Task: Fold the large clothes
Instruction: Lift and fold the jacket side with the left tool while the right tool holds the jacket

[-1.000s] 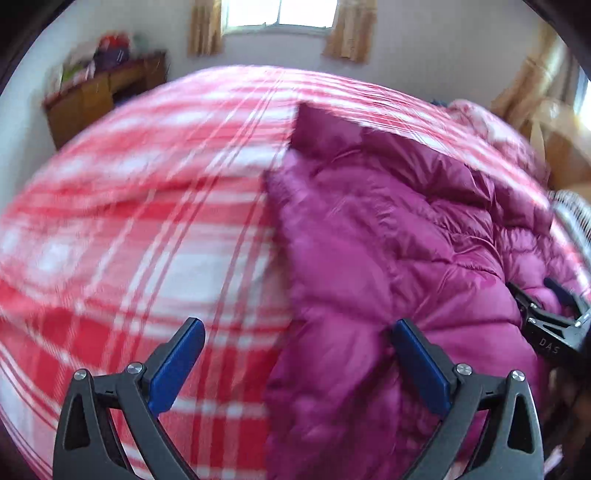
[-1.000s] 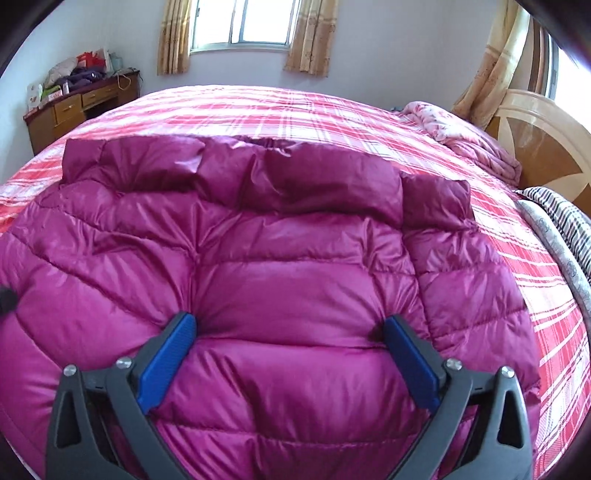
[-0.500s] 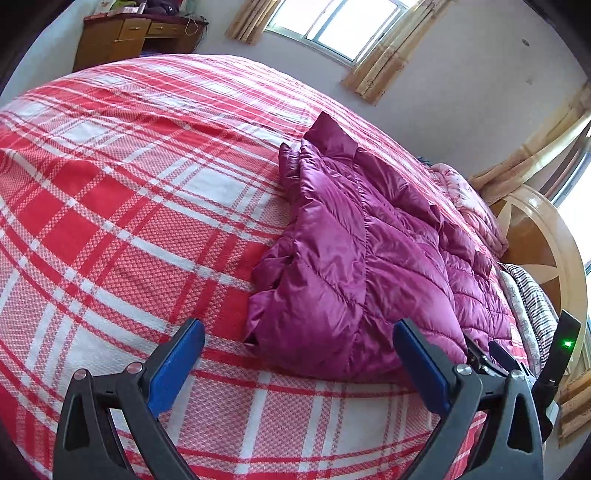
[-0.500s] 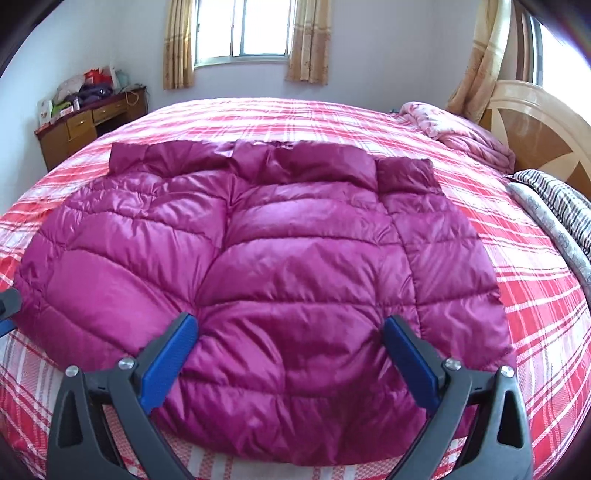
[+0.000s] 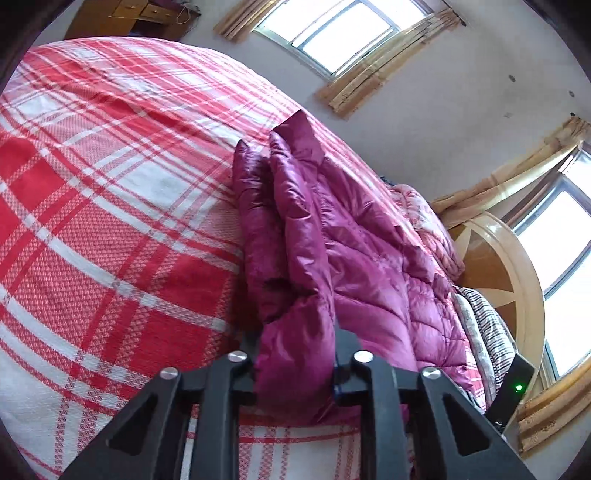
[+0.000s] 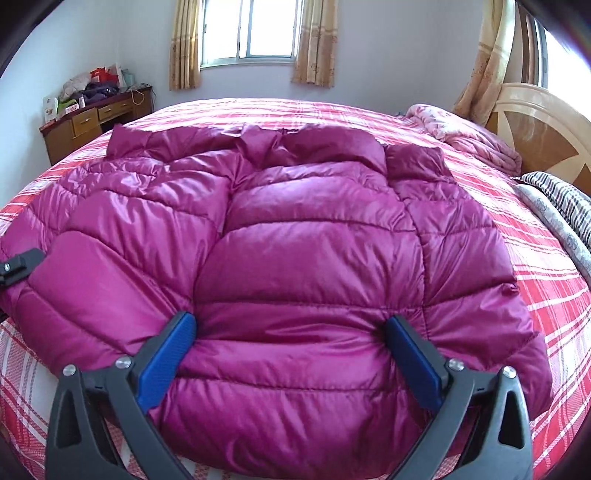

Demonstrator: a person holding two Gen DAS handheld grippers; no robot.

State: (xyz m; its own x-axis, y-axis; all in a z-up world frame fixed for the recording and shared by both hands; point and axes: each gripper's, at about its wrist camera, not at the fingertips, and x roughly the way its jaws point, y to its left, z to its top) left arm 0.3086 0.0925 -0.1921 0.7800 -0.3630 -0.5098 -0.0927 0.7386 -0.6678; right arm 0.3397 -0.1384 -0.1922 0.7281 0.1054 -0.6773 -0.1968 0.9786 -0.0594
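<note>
right wrist view has the jacket spread flat on the bed, puffy magenta thing, and it fills nearly everything ahead of the right gripper. collar is at the far end, hem is the near end right under the fingers, so the long axis runs straight away from that gripper toward the window. the jaws there are spread wide with the blue pads resting down on the hem bulge, one either side, not pinching anything yet. my guess is it's lined up to grab the hem as the second anchor.

over in the left wrist view the left gripper is at the jacket's near left corner, and its jaws are closing on a bunched-up fold of the edge that sits right between them. the fabric already looks squeezed into a ridge there. you can also spot that gripper poking in at the far left edge of the right view, touching the same side.

makes sense to me: a big coat needs both near corners held so the hem can be carried toward the collar in one go. beyond the jacket, off to the right, are a pink quilt, a striped blanket and the headboard; a desk sits far left.
</note>
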